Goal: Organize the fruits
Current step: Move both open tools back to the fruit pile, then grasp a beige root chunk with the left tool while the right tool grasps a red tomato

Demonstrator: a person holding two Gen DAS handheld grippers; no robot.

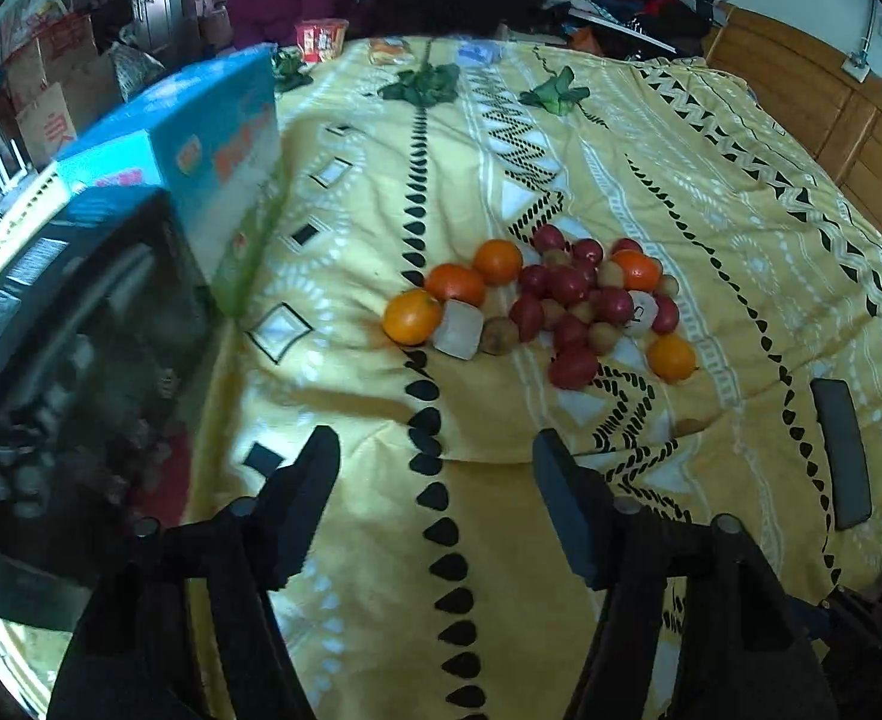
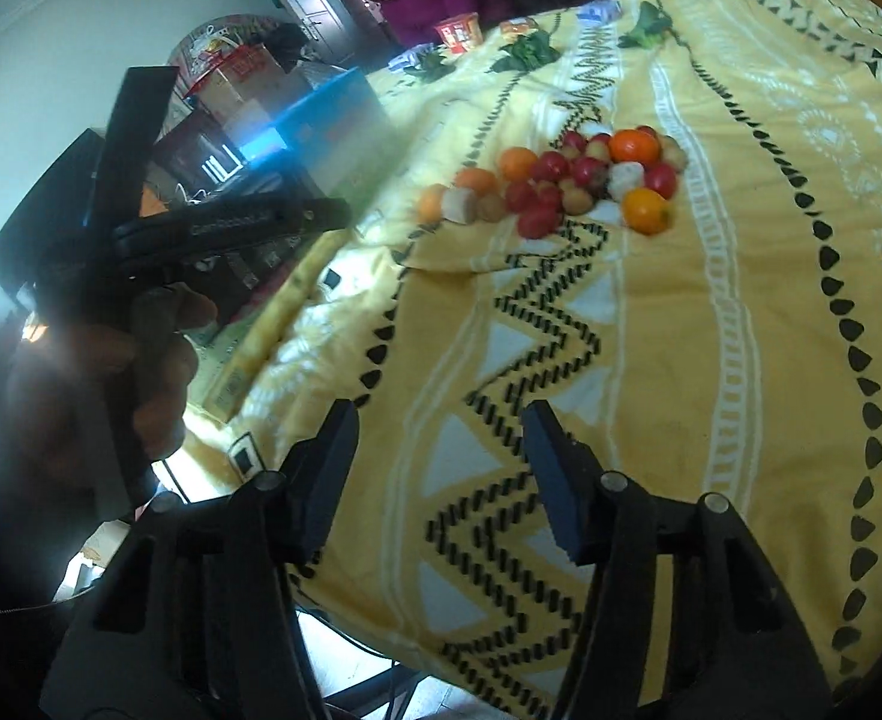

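The jaws of the left gripper [image 1: 435, 450] and the right gripper [image 2: 438, 420] both stand partly apart with nothing between them, over a yellow patterned bedspread [image 1: 741, 240]. The fruit pile [image 1: 537, 300] lies on the bedspread ahead of both grippers, well apart from them: oranges [image 1: 411, 317], red fruits [image 1: 570, 285] and small brown ones together, touching. Left of it stands a blue box [image 1: 213, 144] with orange writing, too blurred to read. A hand [image 2: 111, 372] shows in the right view. A red printed cup [image 1: 320, 39] sits at the far edge.

Blurred hand [image 2: 99, 384], left edge
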